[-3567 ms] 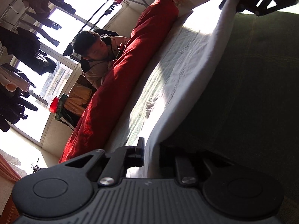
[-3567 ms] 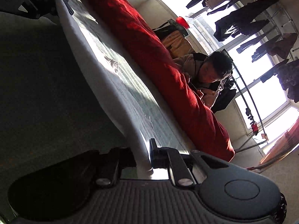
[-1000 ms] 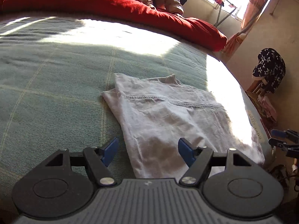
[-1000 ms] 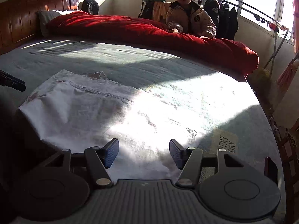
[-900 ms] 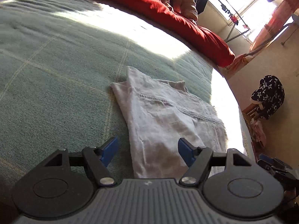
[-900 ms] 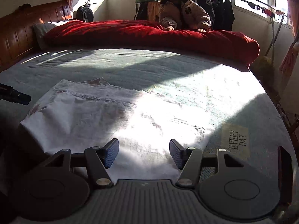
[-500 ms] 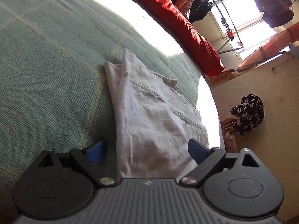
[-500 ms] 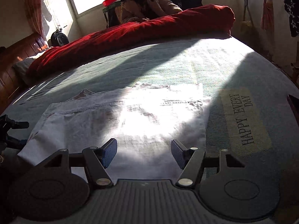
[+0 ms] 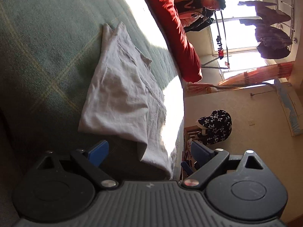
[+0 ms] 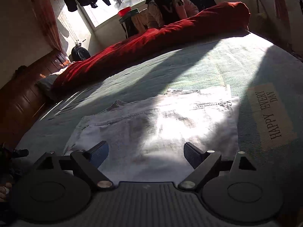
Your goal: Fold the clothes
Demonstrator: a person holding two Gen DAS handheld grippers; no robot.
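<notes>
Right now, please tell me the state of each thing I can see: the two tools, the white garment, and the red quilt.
left tool: open, holding nothing, hovering at the garment's near corner.
right tool: open, holding nothing, above the garment's near edge.
white garment: folded over, lying flat on the green bedcover, part sunlit.
red quilt: bunched into a long roll along the bed's far side.
</notes>
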